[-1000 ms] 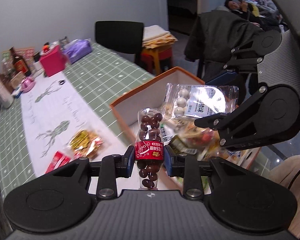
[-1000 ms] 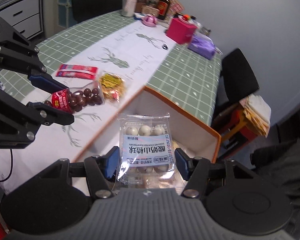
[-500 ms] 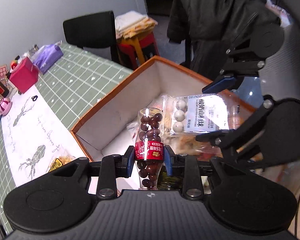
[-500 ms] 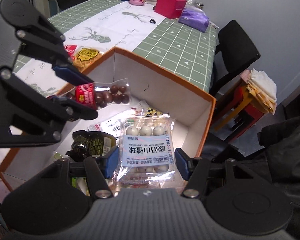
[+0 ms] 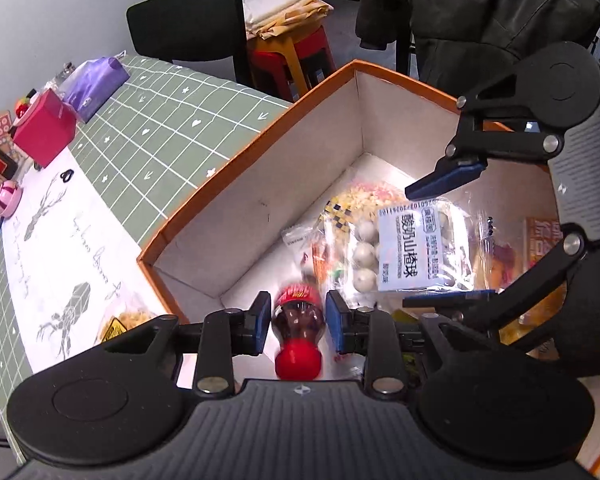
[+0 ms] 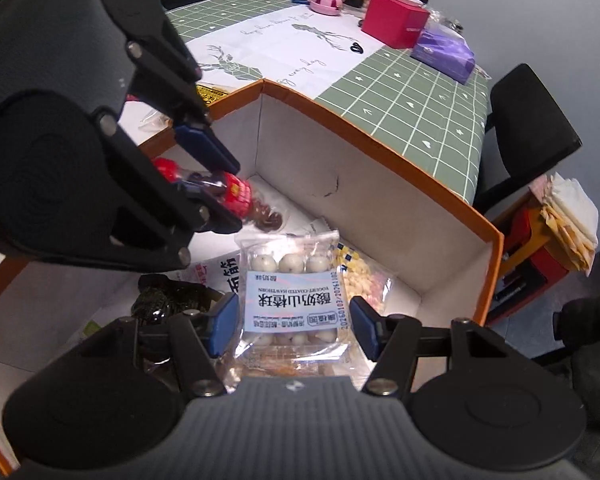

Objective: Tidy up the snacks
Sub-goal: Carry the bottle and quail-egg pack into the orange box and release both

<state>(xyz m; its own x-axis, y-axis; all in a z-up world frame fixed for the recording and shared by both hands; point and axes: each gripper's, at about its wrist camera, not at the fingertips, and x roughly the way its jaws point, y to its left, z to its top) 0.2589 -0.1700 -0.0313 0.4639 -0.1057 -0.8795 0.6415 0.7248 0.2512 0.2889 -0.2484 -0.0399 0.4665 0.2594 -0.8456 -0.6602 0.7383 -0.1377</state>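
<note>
An orange-rimmed white box [image 5: 220, 188] [image 6: 380, 140] stands on the table with several snack packets inside. My left gripper [image 5: 298, 312] [image 6: 220, 196] hangs low inside the box. Its jaws are closing on the neck of a small bottle of chocolate balls [image 5: 298, 320] [image 6: 236, 196], red cap towards the camera and body pointing down. My right gripper [image 6: 292, 320] [image 5: 428, 244] is beside it in the box, shut on a clear packet of white yogurt-coated balls [image 6: 296, 300] [image 5: 416, 252].
A yellow snack packet [image 5: 120, 322] [image 6: 210, 94] lies on the table outside the box's left wall. Further off are a pink box [image 5: 44, 130] and a purple tissue pack [image 5: 94, 84]. A black chair [image 5: 188, 28] and a red stool [image 5: 288, 48] stand beyond the table.
Both grippers have come down from above the table edge into the box with their snacks. The bottle has slipped in the left jaws from its label to its neck.
</note>
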